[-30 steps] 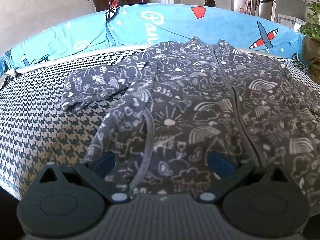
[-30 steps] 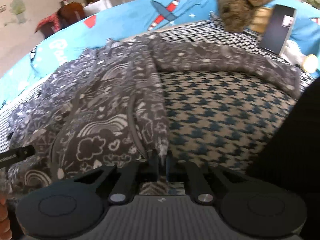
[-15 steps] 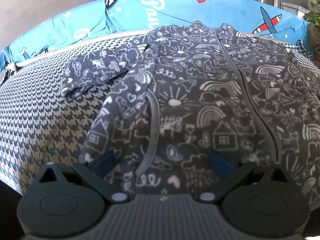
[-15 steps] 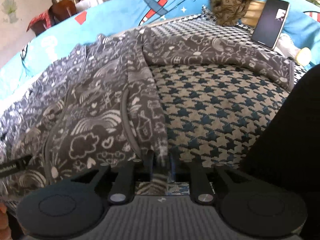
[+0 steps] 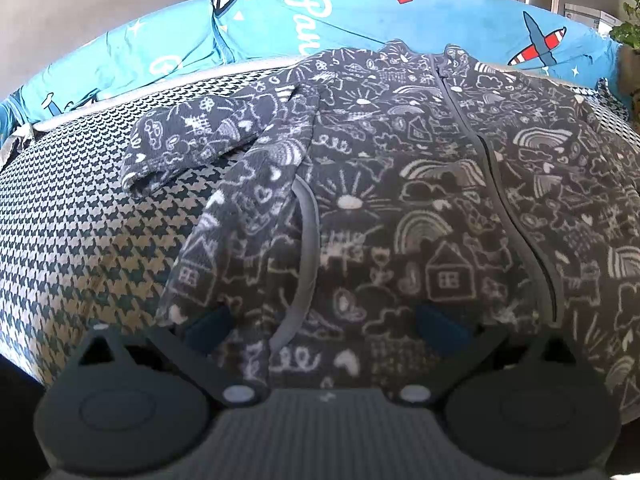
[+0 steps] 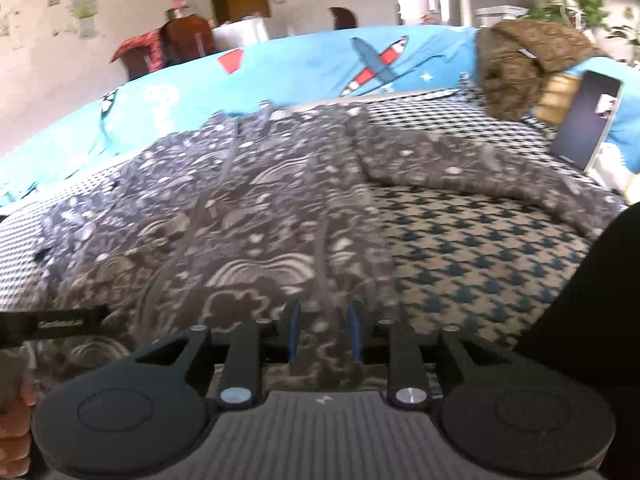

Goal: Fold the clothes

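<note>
A dark grey fleece jacket (image 5: 400,200) with white doodle print and a front zip lies spread on the houndstooth cover (image 5: 80,240). Its one sleeve (image 5: 192,144) lies bent to the left. My left gripper (image 5: 324,328) is open wide, low over the jacket's near hem, with its blue pads (image 5: 208,328) on either side of the cloth. In the blurred right wrist view the jacket (image 6: 260,220) has its other sleeve (image 6: 480,164) stretched right. My right gripper (image 6: 323,332) is at the hem's right corner, its jaws slightly apart with cloth between them.
A blue cushion (image 5: 360,12) with plane prints runs along the back. A brown cushion (image 6: 520,64) and a propped dark tablet (image 6: 584,116) sit at the far right. A hand (image 6: 16,420) shows at the lower left, a dark shape (image 6: 592,300) at the right edge.
My right gripper's jaws, shut on the hem corner before, have parted a little. The left gripper stayed open and moved slightly closer over the jacket.
</note>
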{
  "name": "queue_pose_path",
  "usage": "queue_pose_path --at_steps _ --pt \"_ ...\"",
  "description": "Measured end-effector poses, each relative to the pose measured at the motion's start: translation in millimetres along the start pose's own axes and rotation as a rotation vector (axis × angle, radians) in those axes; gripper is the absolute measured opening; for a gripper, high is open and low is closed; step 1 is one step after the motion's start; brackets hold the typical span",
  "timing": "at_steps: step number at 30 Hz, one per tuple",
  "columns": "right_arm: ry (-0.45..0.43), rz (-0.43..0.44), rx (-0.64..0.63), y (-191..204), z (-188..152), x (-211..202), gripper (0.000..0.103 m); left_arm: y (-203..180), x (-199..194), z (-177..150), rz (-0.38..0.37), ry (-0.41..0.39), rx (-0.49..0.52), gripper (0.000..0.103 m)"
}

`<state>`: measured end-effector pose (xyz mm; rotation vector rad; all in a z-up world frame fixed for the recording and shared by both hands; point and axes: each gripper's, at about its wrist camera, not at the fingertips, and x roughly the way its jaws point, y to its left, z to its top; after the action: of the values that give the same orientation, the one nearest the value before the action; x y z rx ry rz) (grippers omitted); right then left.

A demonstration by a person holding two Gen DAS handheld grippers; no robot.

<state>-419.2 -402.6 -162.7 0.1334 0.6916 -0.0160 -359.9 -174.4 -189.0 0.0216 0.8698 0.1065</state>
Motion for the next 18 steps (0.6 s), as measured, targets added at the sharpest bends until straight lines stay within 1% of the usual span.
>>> queue_pose_path --at_steps 3,6,9,12,13,15,18 --pt "0.022 0.046 -0.022 8 1 5 0.031 0 0 0 0.001 0.001 0.000 0.103" --pt "0.045 0.084 -0.039 15 4 11 0.031 1 1 0 0.001 0.002 0.000 0.103" --pt "0.039 0.114 -0.064 25 9 17 0.031 -1 0 0 0.004 -0.002 0.004 0.103" --pt "0.024 0.126 -0.089 33 16 22 0.031 -1 0 -1 0.003 -0.005 0.005 0.103" --pt "0.031 0.131 -0.088 35 17 26 0.031 -1 0 -1 0.003 -0.007 0.005 0.103" --pt "0.046 0.141 -0.085 39 19 32 0.035 -1 0 -2 0.001 -0.010 0.006 0.103" --pt "0.073 0.135 -0.088 39 11 43 0.037 -1 0 -2 0.002 -0.016 0.009 0.103"
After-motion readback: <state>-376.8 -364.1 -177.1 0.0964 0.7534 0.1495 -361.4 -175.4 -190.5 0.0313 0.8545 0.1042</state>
